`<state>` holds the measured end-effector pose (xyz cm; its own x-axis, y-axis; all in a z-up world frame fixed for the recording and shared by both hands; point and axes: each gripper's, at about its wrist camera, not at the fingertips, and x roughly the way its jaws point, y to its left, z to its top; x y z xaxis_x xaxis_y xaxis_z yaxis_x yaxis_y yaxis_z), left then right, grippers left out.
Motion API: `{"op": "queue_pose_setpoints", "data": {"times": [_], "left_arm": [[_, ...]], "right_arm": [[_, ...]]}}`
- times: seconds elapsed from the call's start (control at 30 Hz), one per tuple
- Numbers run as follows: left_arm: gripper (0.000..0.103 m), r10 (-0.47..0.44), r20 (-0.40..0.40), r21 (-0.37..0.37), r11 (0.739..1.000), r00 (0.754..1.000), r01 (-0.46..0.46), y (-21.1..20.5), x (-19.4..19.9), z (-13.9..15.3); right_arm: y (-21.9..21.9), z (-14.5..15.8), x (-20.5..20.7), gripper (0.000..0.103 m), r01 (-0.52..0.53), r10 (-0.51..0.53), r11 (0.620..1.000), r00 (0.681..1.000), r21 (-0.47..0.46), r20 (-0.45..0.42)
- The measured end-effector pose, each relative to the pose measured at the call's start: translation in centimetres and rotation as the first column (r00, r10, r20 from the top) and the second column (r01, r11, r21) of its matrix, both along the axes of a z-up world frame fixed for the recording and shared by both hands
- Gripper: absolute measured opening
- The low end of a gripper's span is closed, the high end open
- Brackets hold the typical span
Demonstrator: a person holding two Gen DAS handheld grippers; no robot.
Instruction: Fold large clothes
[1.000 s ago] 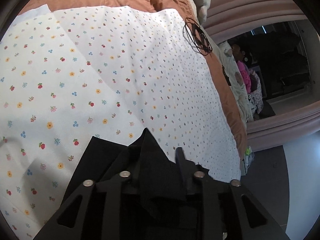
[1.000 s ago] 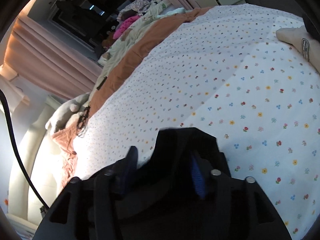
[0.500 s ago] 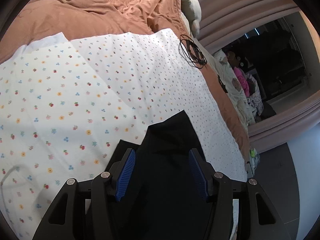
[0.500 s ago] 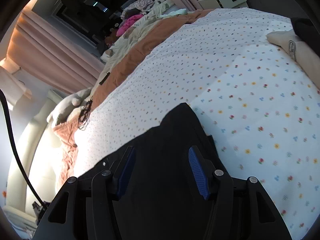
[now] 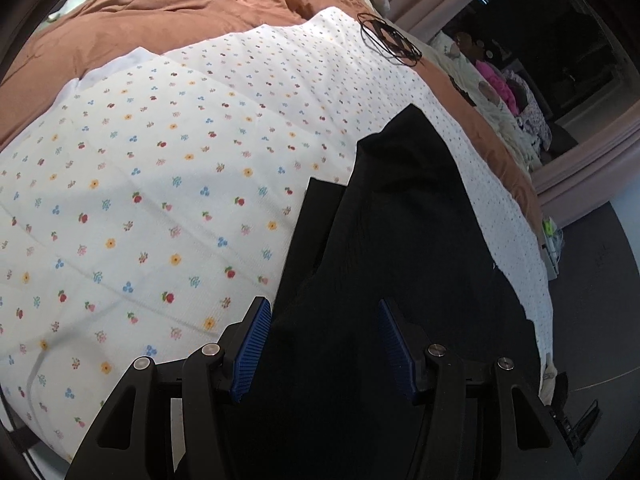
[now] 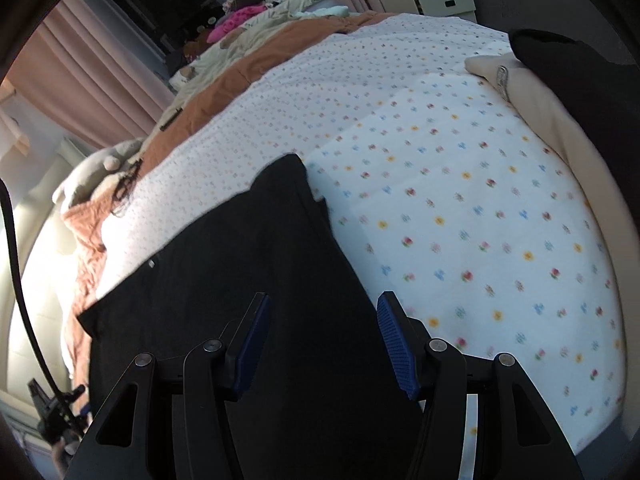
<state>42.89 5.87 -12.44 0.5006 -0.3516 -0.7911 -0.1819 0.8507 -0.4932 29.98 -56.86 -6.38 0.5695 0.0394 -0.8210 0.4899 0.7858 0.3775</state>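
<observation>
- Left tongs (image 5: 324, 344): nearest the lens in the left wrist view, they stood wide apart with blue ribbed pads (image 5: 250, 350) clear of the cloth, gripping nothing.
- Right tongs (image 6: 322, 340): likewise spread wide in the right wrist view, blue pads (image 6: 394, 346) on either side of the dark fabric without pinching it.
- Black garment (image 5: 392, 248): it lay on the bed directly below and ahead of both tongs, near the edge of the mattress closest to the cameras. A flatter lower layer (image 5: 316, 216) showed at its left side in the left wrist view, which suggested a fold already laid over.
- Orientation: the garment's long axis ran away from the tongs across the bed, narrowing to a corner (image 6: 294, 160) that pointed toward the far side.
- Step in hand (judgement): a fold appeared to have been set down and let go. The next move probably called for a fresh grip on the near edge or corners, with both tongs closing evenly so the layers stay aligned.
- Floral sheet (image 5: 160, 184): a white sheet with small printed flowers covered the bed around the garment.
- Cream garment (image 6: 552, 120): it lay farther off at the right, well apart from the black one.
- Rust-brown duvet (image 5: 168, 12): bunched at the far side of the bed.
</observation>
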Motion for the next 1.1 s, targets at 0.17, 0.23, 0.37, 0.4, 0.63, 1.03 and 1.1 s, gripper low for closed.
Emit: {"op": "queue_pose_setpoints", "data": {"times": [0.17, 0.23, 0.37, 0.4, 0.63, 1.03, 1.1], "left_arm": [[0.037, -0.025, -0.037, 0.036, 0.999, 0.999, 0.026, 0.0, -0.8, -1.7], [0.028, -0.042, -0.04, 0.038, 0.998, 0.998, 0.044, -0.1, -0.7, -2.2], [0.02, -0.049, -0.045, 0.102, 0.993, 0.998, 0.054, -0.6, 0.4, -2.7], [0.019, -0.047, -0.049, 0.101, 0.994, 0.998, 0.051, -0.6, 0.8, -2.9], [0.006, -0.028, -0.041, 0.137, 0.99, 0.999, 0.034, -0.6, 2.8, -3.1], [0.002, 0.018, 0.024, 0.123, 0.992, 1.0, -0.021, 1.0, 3.3, -1.0], [0.002, 0.011, 0.025, 0.101, 0.995, 1.0, -0.014, 1.2, 3.1, -0.6]], "right_arm": [[0.0, -2.5, -1.0, 0.056, -0.001, 0.001, 1.0, 0.998, 0.001, -0.07], [0.1, -3.2, -1.0, 0.038, -0.008, 0.009, 1.0, 0.997, 0.013, -0.077], [0.5, -3.5, 0.4, 0.022, -0.039, 0.039, 0.999, 0.996, 0.005, -0.081], [0.6, -3.5, 0.9, 0.014, -0.046, 0.046, 0.999, 0.996, 0.006, -0.078], [0.8, -3.1, 2.8, 0.004, -0.048, 0.046, 0.999, 0.998, -0.024, -0.052], [0.4, -1.3, 3.7, 0.005, -0.023, 0.022, 0.999, 1.0, -0.049, -0.02], [0.5, -1.1, 3.5, 0.006, -0.005, 0.001, 0.998, 0.999, -0.064, -0.051]]}}
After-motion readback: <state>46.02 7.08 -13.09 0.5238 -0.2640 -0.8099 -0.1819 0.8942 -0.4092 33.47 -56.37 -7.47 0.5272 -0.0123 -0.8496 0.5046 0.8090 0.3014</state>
